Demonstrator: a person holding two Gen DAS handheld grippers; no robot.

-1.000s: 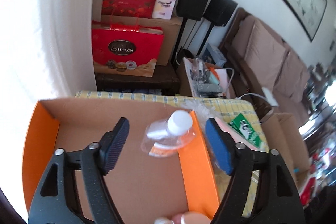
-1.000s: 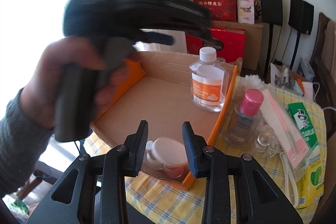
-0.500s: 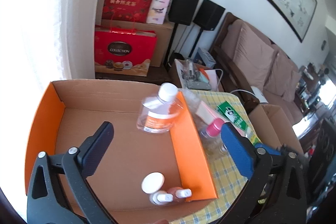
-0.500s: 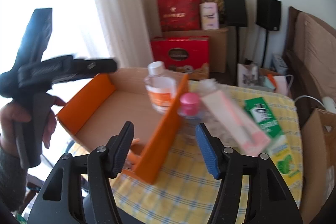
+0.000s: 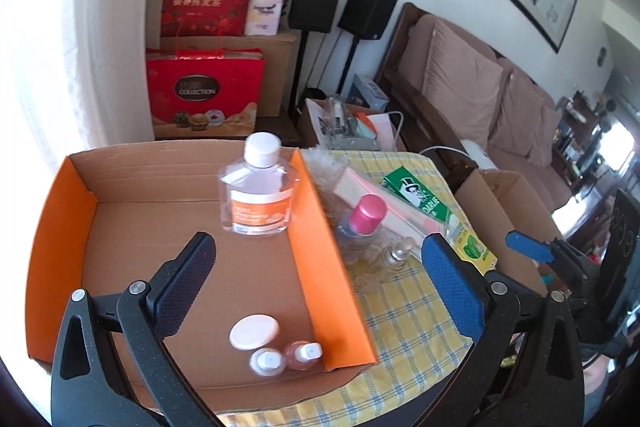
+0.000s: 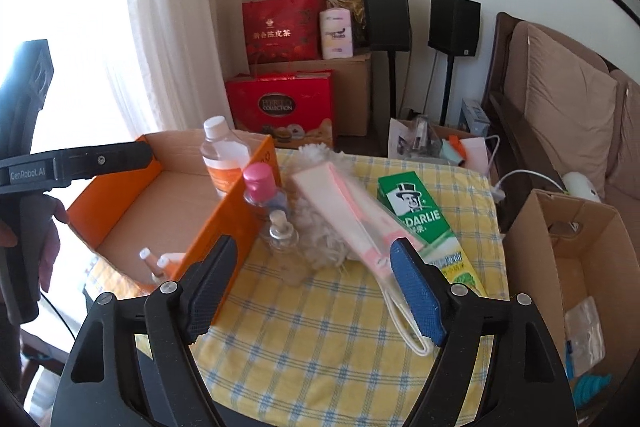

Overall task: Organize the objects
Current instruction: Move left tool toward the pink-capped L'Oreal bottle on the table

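Observation:
An orange cardboard box (image 5: 320, 247) (image 6: 224, 223) sits on the yellow checked table. Inside it stand a clear bottle with an orange label (image 5: 258, 199) (image 6: 222, 163), a round white-lidded jar (image 5: 254, 331) and two small bottles (image 5: 286, 355). Beside the box on the cloth are a pink-capped bottle (image 5: 362, 223) (image 6: 262, 191), a small glass bottle (image 6: 282, 233), a pink pouch (image 6: 352, 215) and a green toothpaste box (image 6: 424, 215). My left gripper (image 5: 320, 287) is open and empty above the box. My right gripper (image 6: 316, 291) is open and empty over the cloth.
A fluffy white item (image 6: 320, 235) lies under the pouch. An open brown carton (image 6: 568, 251) stands right of the table. Red gift bags (image 6: 284, 107), speakers (image 6: 386, 19) and a sofa (image 6: 568, 115) are behind. The other gripper's handle (image 6: 36, 163) is at the left.
Both grippers have opened and pulled back from the box. The jar that the right gripper held now stands in the box's near corner; the right view has swung right over the cloth.

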